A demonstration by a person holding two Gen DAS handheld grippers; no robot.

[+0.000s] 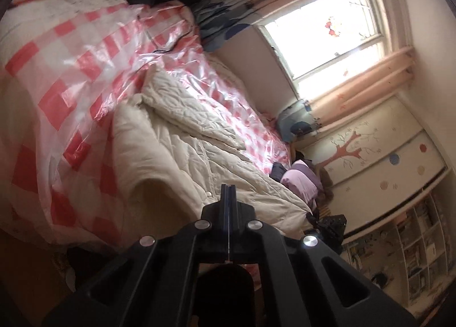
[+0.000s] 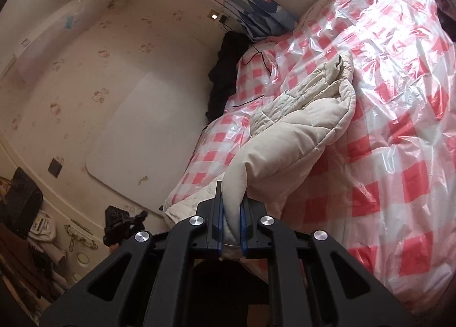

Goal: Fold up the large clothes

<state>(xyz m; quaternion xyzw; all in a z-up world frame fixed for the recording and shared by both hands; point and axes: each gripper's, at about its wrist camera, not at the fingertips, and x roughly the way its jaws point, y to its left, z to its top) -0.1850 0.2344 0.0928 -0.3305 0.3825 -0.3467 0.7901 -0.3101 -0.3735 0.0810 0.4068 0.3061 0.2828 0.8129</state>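
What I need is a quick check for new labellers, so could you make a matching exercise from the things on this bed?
Things:
1. quilted coat
2. plastic sheet
3. dark garment
4. right gripper

Colour or state:
A. red-and-white checks, spread over the bed
B. black, heaped by the wall
C. cream, one end lifted
D. shut on a fold of the coat

Pairs: 1-C, 2-A, 3-B, 4-D
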